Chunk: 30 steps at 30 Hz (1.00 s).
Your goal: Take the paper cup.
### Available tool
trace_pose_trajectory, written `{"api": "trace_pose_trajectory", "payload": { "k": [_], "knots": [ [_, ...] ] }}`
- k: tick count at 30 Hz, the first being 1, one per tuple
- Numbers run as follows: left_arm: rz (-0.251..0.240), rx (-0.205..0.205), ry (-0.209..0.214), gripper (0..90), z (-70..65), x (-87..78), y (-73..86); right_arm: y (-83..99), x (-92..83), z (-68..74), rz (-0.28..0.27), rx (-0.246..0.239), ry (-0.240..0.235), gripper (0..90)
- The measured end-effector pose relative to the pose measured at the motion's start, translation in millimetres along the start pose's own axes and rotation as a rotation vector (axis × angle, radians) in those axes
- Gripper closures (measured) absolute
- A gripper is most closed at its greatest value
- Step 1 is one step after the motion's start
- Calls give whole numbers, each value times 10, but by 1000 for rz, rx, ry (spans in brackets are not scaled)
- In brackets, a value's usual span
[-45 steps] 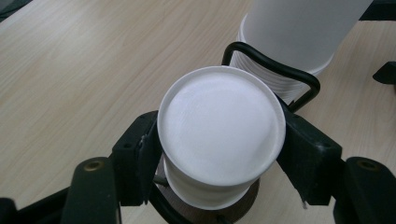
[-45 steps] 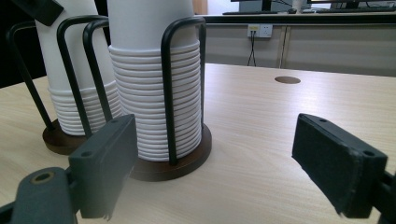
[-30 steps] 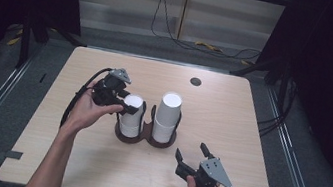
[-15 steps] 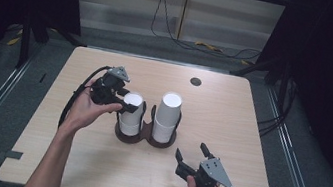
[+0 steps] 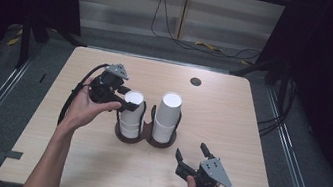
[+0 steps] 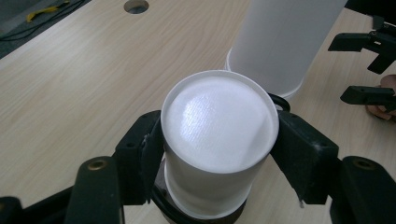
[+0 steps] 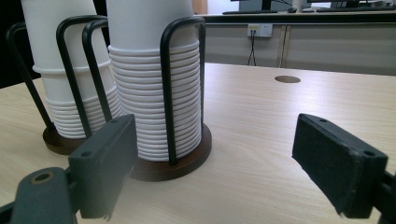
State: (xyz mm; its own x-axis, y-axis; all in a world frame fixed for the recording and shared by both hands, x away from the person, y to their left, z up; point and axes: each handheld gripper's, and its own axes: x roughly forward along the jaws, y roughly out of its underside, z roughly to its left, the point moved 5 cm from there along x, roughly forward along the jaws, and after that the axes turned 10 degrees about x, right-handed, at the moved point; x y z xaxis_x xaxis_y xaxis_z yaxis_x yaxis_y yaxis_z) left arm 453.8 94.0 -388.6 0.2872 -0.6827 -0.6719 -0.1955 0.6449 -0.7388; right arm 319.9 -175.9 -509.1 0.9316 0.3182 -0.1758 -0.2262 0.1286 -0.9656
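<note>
Pale wooden table (image 5: 92,163), rectangular, rounded corners; small round cable hole (image 5: 195,81) near the far edge, right of centre.

Near table centre, a dark double cup holder (image 5: 144,138): two round brown bases joined side by side, black wire hoops rising from each; seen from the right gripper view (image 7: 168,163) with hoops standing upright around both stacks.

In the holder's right-hand well as seen from above, taller stack of white paper cups (image 5: 168,116), upside down, flat bottom up; many rolled rims layered at its foot in the right gripper view (image 7: 154,93); untouched.

In the left-hand well, shorter stack of white cups (image 5: 131,116), also inverted; topmost cup (image 6: 219,126) clenched between the black jaws of the left gripper (image 5: 125,102), one pad pressed on each side of its wall just below the flat bottom; cup upright, seated on the stack beneath it, inside the holder; no gap visible between pads and cup; jaws just been closing in on it.

Left hand (image 5: 82,108) wrapped around the gripper body, forearm entering from the bottom edge; black cable looping off behind.

Right gripper (image 5: 190,159) low at the near right of the table, well apart from the holder; jaws released and spread wide, nothing between them; pointed toward the taller stack.
</note>
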Motion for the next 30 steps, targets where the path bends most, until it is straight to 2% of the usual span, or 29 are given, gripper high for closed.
{"api": "trace_pose_trajectory", "payload": {
  "k": [17, 19, 30],
  "knots": [
    [-33, 2, -31, 361, -7, -182, -57, -1, 1, -1, -1, 0, 1, 139],
    [-52, 0, -41, 360, -9, -227, -79, -1, 0, -2, -1, 1, 2, 139],
    [-76, 3, -43, 361, -10, -354, -132, -1, 5, -2, 1, 0, -1, 139]
  ]
}}
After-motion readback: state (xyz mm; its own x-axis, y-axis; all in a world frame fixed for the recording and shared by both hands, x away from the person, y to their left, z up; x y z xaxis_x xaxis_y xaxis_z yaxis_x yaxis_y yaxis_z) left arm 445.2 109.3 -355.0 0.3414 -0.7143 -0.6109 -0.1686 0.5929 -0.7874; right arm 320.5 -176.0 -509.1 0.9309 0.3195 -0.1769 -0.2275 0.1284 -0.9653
